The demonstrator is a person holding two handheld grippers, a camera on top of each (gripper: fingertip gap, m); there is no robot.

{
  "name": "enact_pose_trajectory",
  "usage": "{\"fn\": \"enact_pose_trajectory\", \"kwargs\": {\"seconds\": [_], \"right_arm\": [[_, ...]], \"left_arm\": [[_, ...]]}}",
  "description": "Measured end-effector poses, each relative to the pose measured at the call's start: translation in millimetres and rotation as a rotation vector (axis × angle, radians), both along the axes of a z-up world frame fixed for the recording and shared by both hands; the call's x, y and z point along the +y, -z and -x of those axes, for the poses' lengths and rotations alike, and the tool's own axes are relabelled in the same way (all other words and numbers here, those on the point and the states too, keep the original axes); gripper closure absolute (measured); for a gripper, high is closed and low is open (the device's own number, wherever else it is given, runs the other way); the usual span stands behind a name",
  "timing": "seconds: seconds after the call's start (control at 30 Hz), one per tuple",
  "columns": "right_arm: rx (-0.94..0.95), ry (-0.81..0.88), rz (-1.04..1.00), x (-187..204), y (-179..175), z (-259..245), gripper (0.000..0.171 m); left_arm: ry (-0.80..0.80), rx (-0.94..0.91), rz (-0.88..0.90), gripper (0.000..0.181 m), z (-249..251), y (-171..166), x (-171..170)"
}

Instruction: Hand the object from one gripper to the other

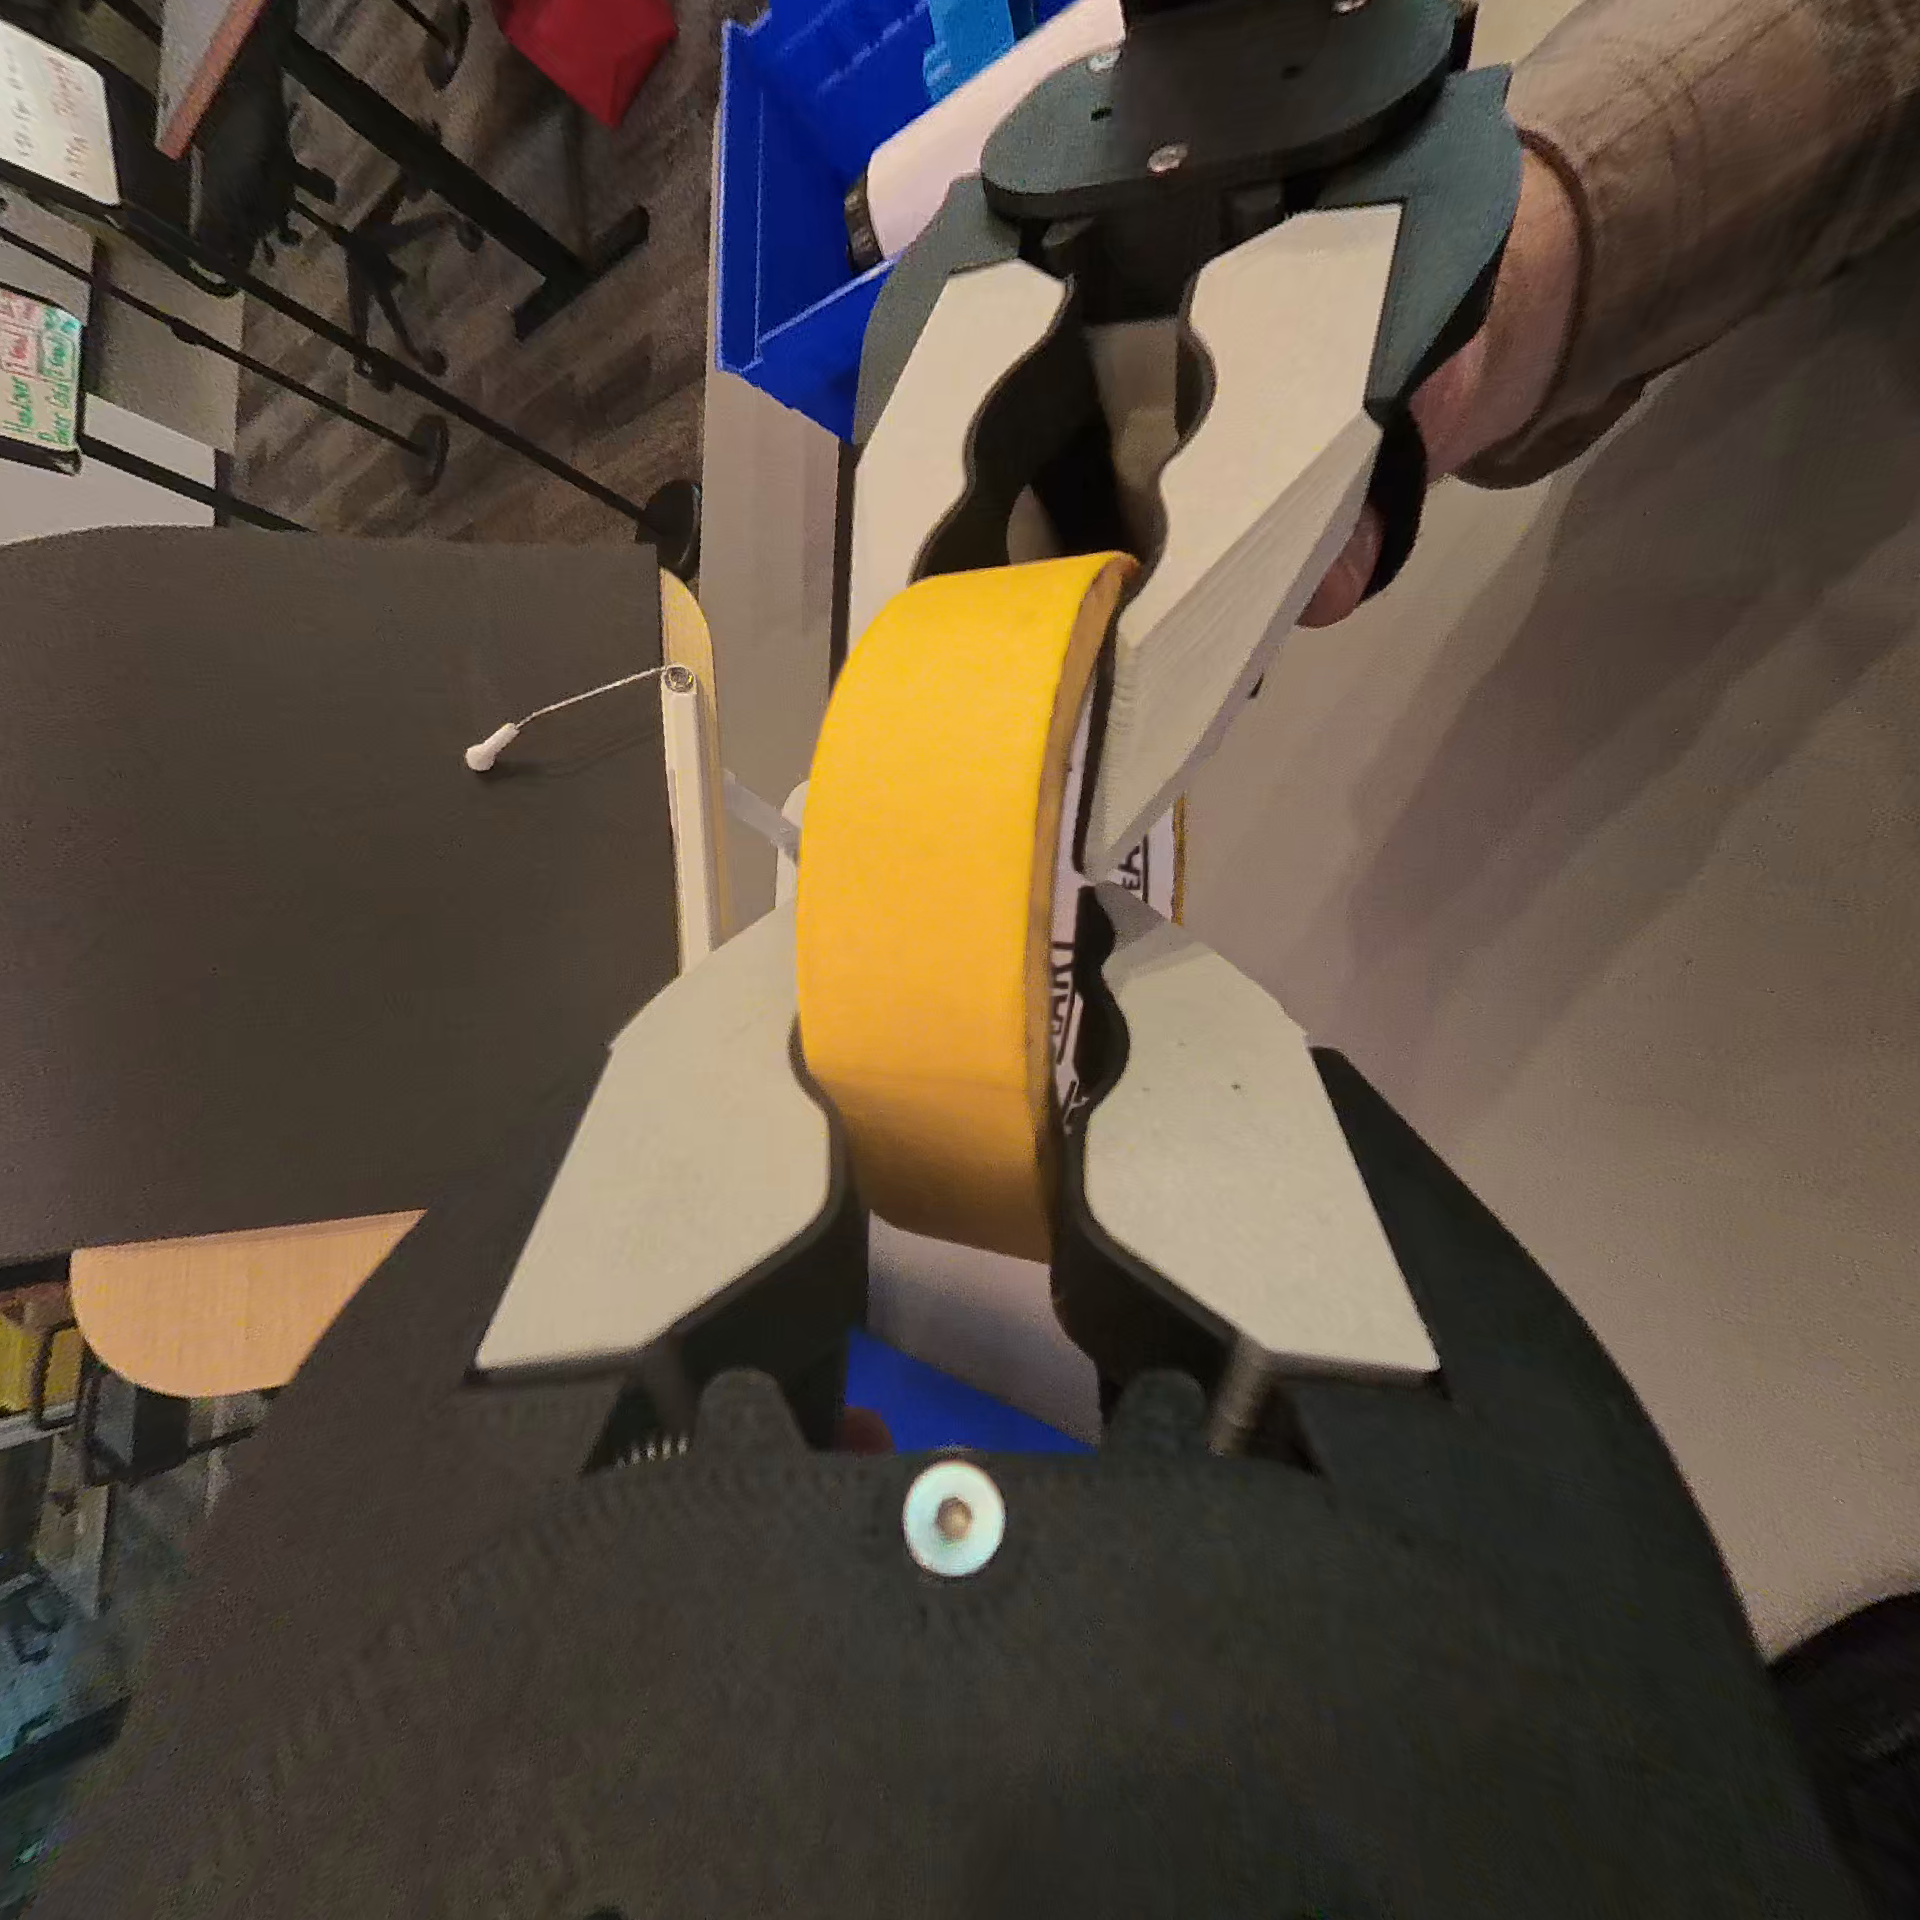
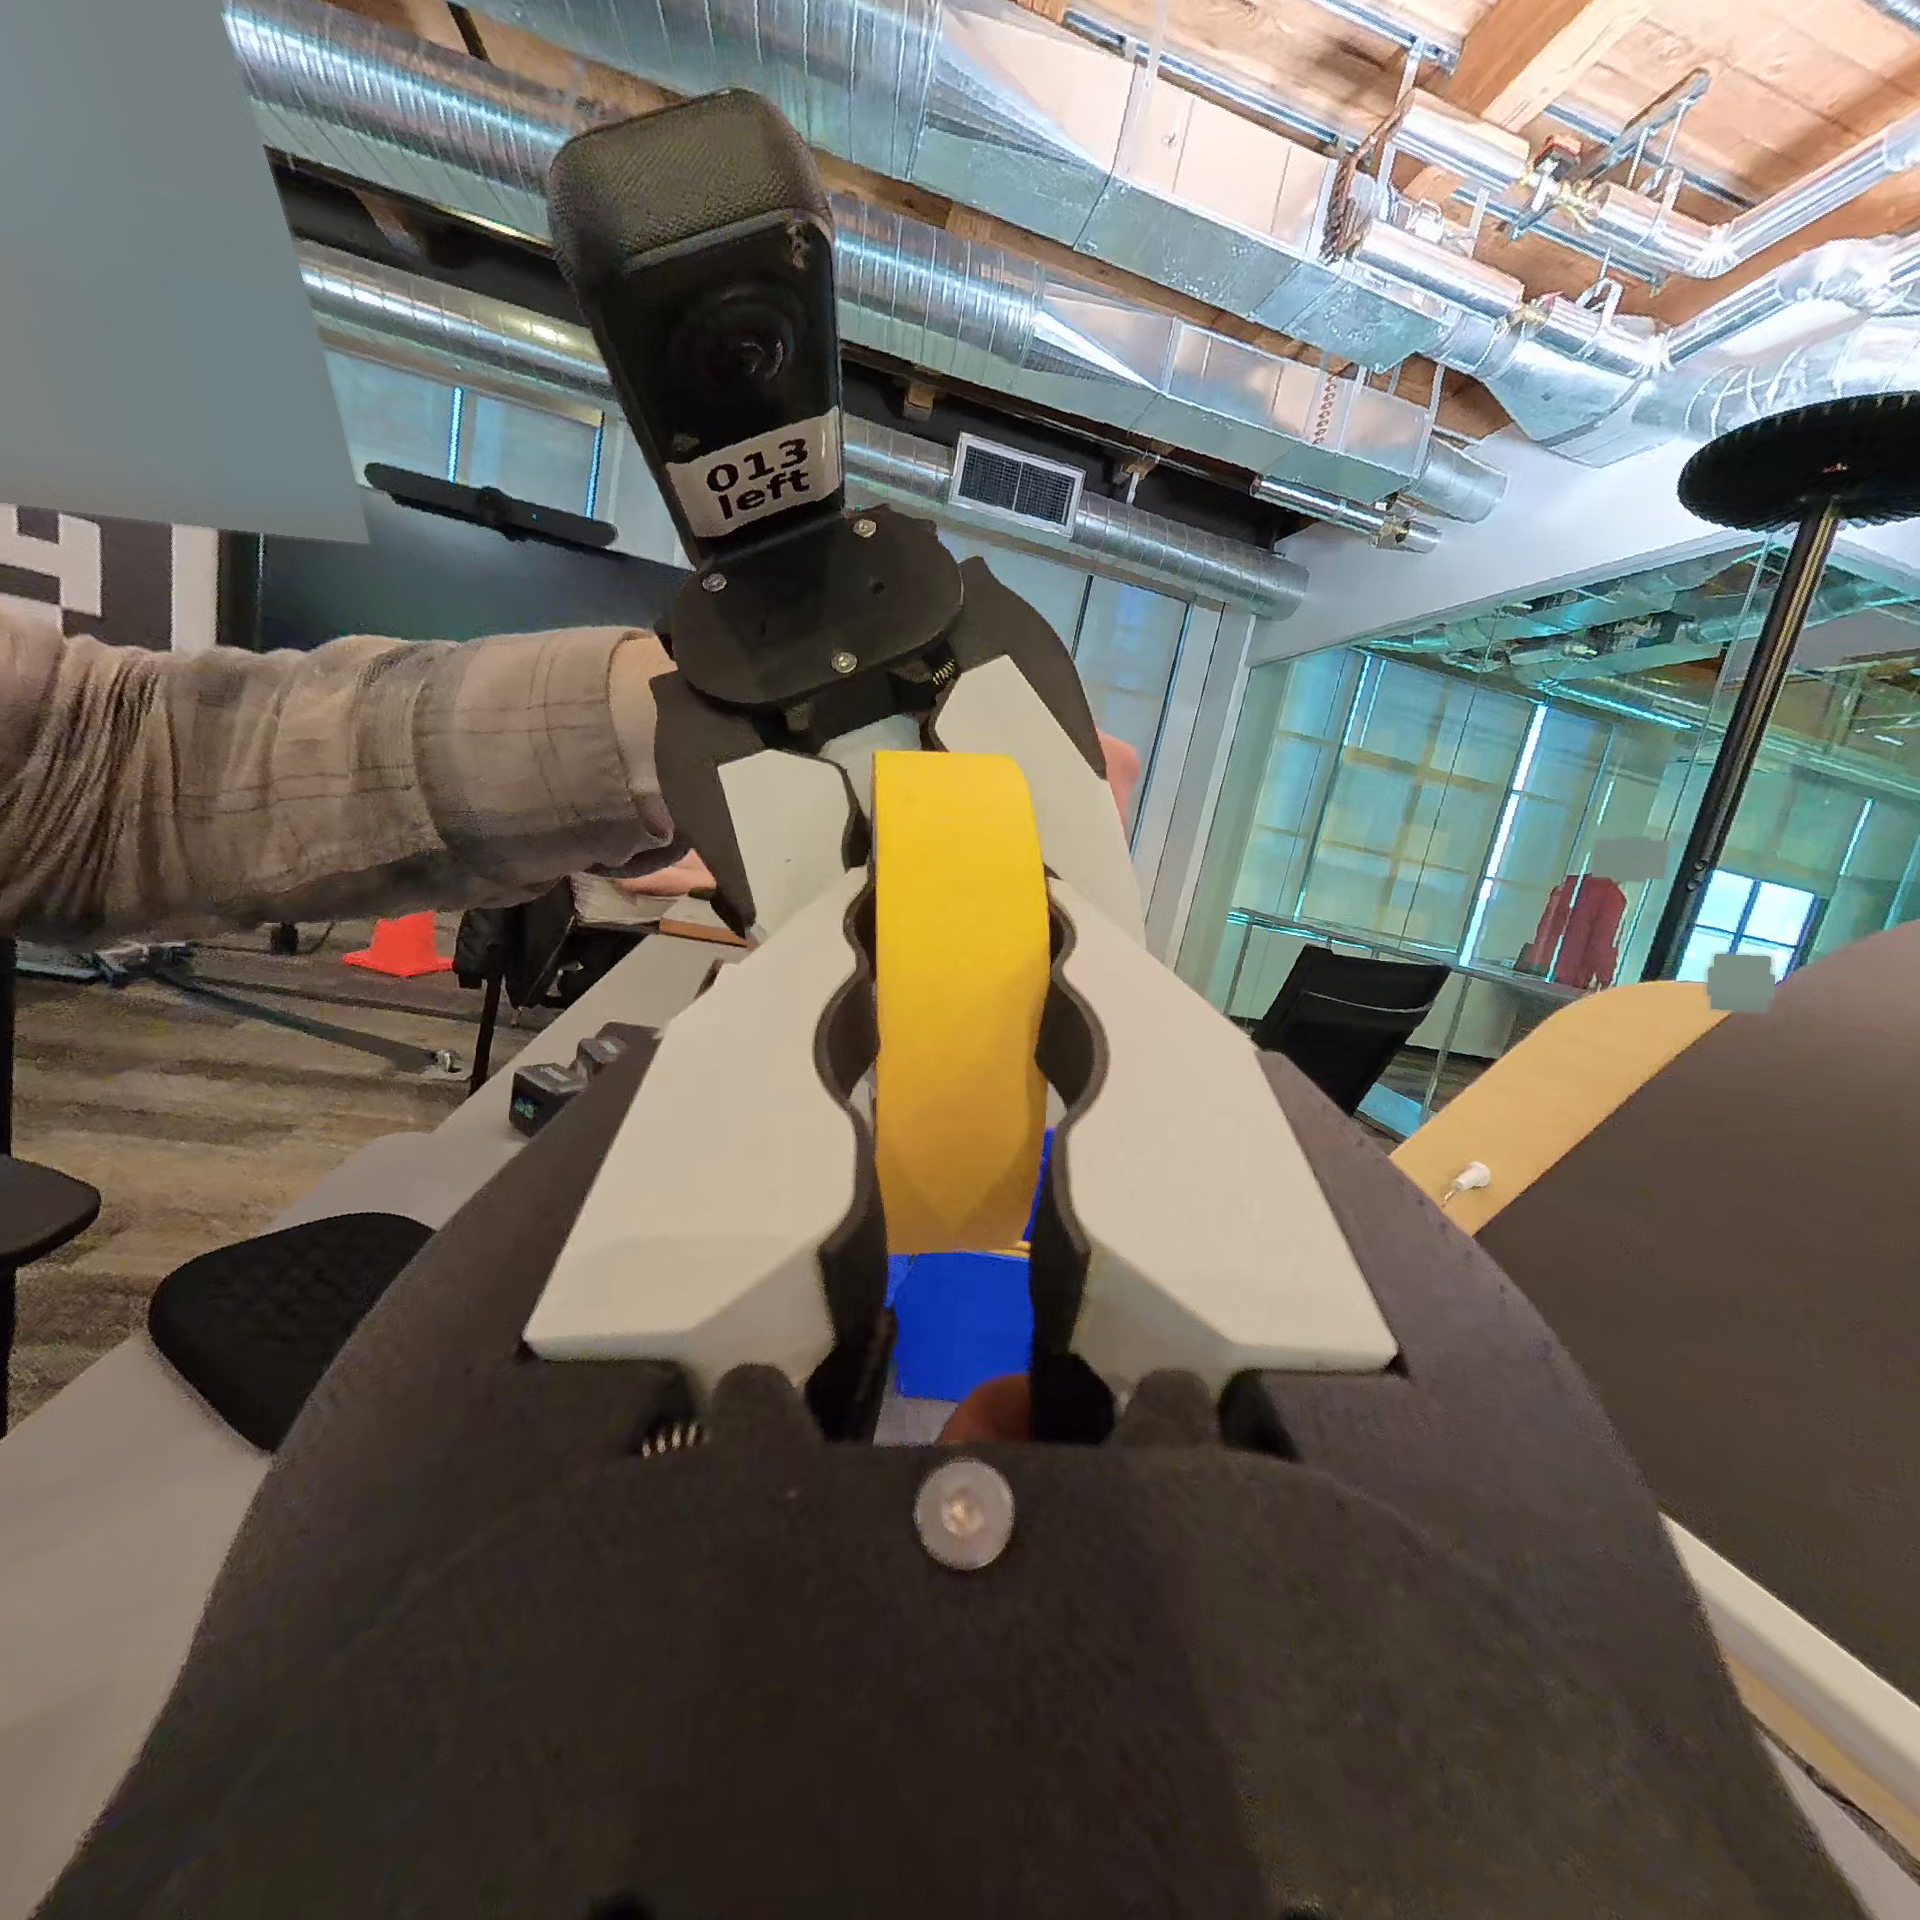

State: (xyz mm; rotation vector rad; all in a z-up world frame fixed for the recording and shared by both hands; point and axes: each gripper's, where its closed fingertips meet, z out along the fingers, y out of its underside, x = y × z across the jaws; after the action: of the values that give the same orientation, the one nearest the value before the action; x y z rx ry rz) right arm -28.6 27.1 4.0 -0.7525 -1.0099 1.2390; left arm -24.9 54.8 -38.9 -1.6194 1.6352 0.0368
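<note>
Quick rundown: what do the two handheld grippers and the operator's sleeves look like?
Both grippers match: black textured printed bodies, pale grey fingers with wavy black inner edges, a silver screw at the centre. The left gripper carries a black camera with a white label. The right gripper has a flat black screwed plate. The sleeve is beige-grey plaid. No cables visible.

yellow tape roll (image 1: 935, 914), pale grey fingers (image 2: 717, 1174) on black grippers, blue bin (image 1: 800, 208), plaid beige sleeve (image 2: 312, 769)
</note>
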Motion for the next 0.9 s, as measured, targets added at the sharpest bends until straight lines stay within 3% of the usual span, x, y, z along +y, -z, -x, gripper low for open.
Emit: {"fn": "enact_pose_trajectory", "kwargs": {"seconds": [0.47, 0.7, 0.9], "right_arm": [[-0.093, 0.106, -0.13, 1.4, 4.9, 2.9, 0.147], [-0.07, 0.118, -0.102, 4.7, 2.7, 2.7, 0.147], [-0.004, 0.08, 0.017, 14.2, -5.5, -5.4, 0.147]], "left_arm": [[-0.02, 0.008, -0.037, 0.144, 4.9, 6.5, 3.8], [-0.027, -0.012, -0.044, 0.143, 3.7, 4.5, 8.4], [-0.037, -0.094, -0.084, 0.129, 0.9, -5.7, 11.7]]}}
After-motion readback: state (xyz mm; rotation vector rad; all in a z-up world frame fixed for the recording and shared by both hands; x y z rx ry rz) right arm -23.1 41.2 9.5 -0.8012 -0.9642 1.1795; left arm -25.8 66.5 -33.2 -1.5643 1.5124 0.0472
